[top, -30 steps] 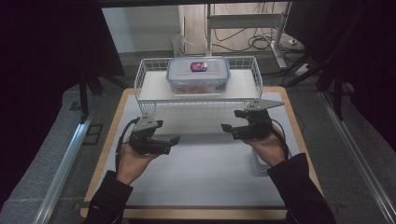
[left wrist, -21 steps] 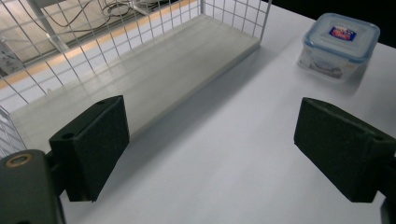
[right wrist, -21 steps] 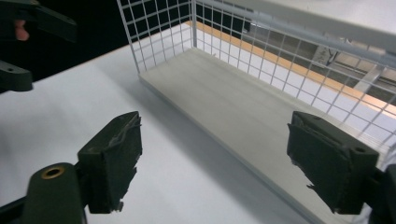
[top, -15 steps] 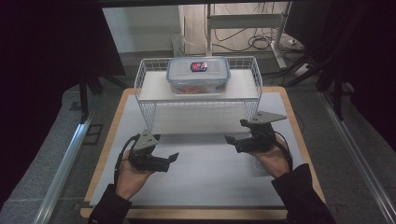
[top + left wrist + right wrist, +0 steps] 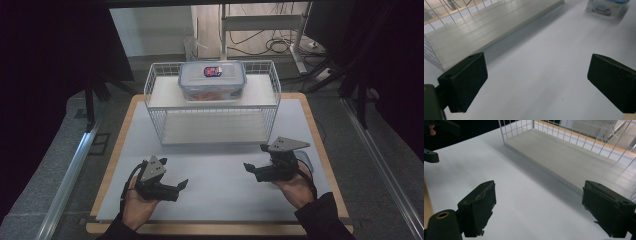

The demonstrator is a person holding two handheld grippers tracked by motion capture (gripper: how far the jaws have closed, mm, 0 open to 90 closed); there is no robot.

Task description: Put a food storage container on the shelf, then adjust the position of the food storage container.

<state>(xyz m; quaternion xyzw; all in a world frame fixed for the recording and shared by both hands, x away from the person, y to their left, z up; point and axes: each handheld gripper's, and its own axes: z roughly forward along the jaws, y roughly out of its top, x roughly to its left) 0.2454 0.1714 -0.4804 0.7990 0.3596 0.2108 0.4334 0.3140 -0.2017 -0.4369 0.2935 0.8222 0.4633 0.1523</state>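
The clear lidded box (image 5: pixel 213 80) stands on the top shelf of the white wire rack (image 5: pixel 155 90), well apart from my two grippers. My left gripper (image 5: pixel 181 185) and right gripper (image 5: pixel 248 167) hover low over the white mat (image 5: pixel 220 170) — both jaws have just been opening, now spread wide with nothing between them.

container (image 5: pixel 212 80) on wire shelf (image 5: pixel 155 95), table (image 5: pixel 220 165) beneath
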